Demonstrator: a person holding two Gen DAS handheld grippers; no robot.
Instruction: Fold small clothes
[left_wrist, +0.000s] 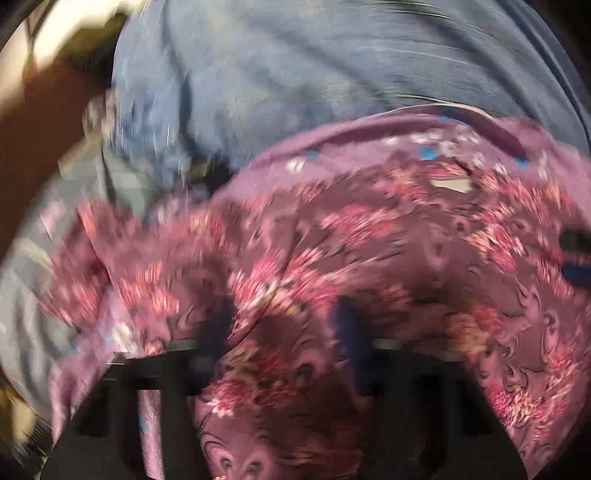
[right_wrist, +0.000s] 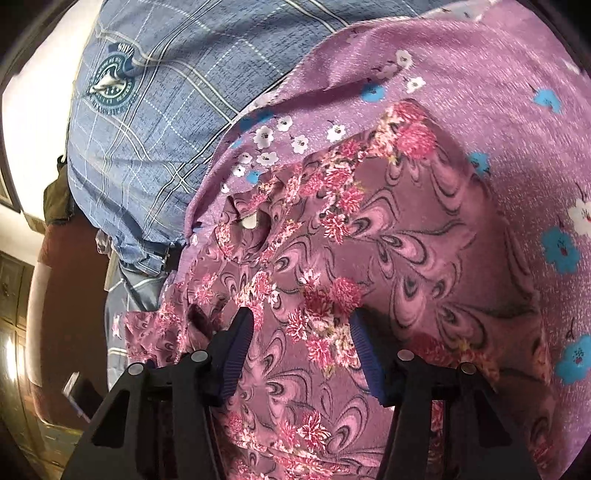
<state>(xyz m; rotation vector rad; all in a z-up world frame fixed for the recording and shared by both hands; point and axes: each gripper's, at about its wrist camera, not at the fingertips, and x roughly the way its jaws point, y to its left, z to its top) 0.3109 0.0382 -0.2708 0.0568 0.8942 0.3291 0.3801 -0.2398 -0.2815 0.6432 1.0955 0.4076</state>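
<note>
Lower centre, right wrist view: the right gripper (right_wrist: 301, 328), black with ribbed blue pads (right_wrist: 236, 354), is tilted downward with its jaws partly spread; the mauve garment printed with pink flowers and dark swirls (right_wrist: 388, 236) lies bunched between the pads, though whether they press on it cannot be told; the garment's lower part is cut off by the frame edge. Lower centre, left wrist view: the left gripper (left_wrist: 284, 325) is heavily blurred; its dark fingers (left_wrist: 347, 321) are half buried in the same mauve garment (left_wrist: 369, 240), cloth fills the gap, and a firm pinch cannot be confirmed. Beyond the garment, a lilac cloth sprinkled with white and blue blossoms (right_wrist: 480, 74) spreads to the upper right. Farthest, upper left, stands a person in a blue checked shirt bearing a round green emblem (right_wrist: 155, 110); only the right view resolves the emblem and checks; the left view shows the shirt (left_wrist: 277, 74) as streaks. At that view's right edge a dark blurred shape is unidentifiable.
</note>
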